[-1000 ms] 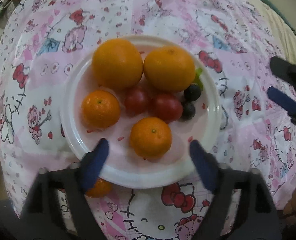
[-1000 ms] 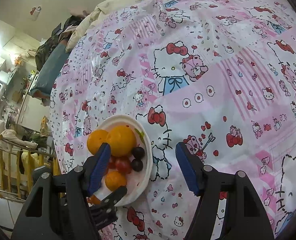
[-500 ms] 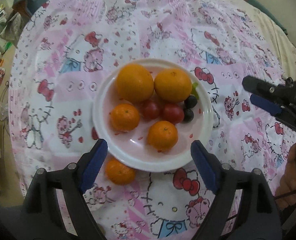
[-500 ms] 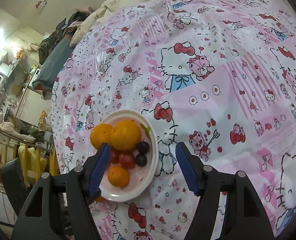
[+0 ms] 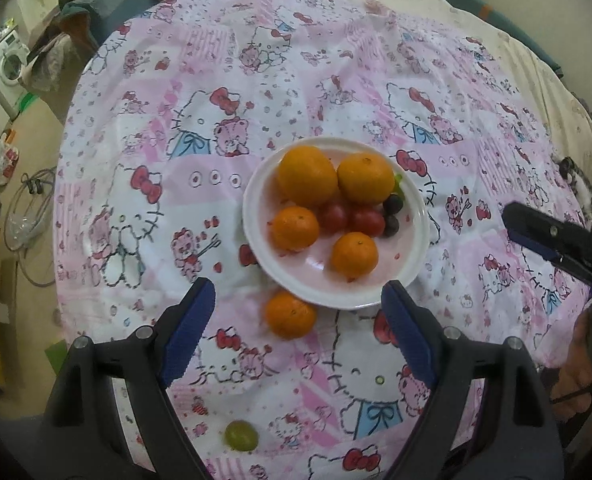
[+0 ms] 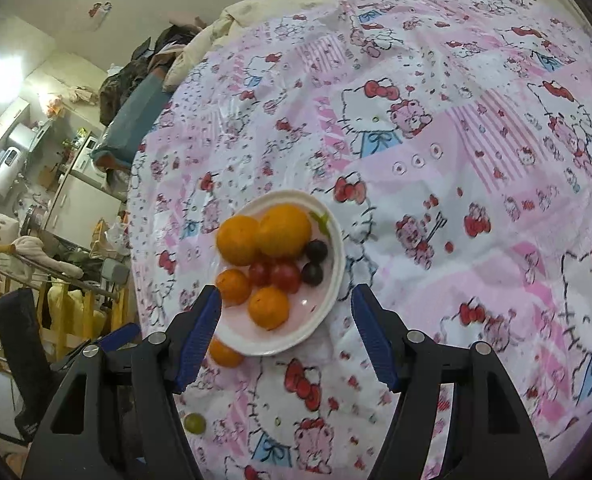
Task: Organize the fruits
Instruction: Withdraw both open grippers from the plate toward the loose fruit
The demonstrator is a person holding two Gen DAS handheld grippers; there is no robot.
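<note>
A white plate (image 5: 418, 216) (image 6: 334, 280) on the pink Hello Kitty cloth holds two large oranges (image 5: 307, 175), two small oranges (image 5: 354, 254), two red tomatoes (image 5: 367, 220) and two dark grapes (image 5: 393, 203). One small orange (image 5: 290, 316) (image 6: 223, 354) lies on the cloth just outside the plate's near rim. A green grape (image 5: 240, 435) (image 6: 195, 424) lies nearer the table edge. My left gripper (image 5: 298, 336) is open and empty above the loose orange. My right gripper (image 6: 285, 338) is open and empty near the plate's rim; it also shows in the left wrist view (image 5: 536, 236).
The round table's cloth (image 5: 215, 80) drops off at its edges. A bed with a cream quilt (image 6: 263, 4) lies behind. Room clutter and a washing machine (image 5: 3, 68) stand to the left, with a wooden rack (image 6: 67, 312) below the table edge.
Both grippers have pulled back and up from the plate. The view has widened, so the loose orange and the green grape now show fully.
</note>
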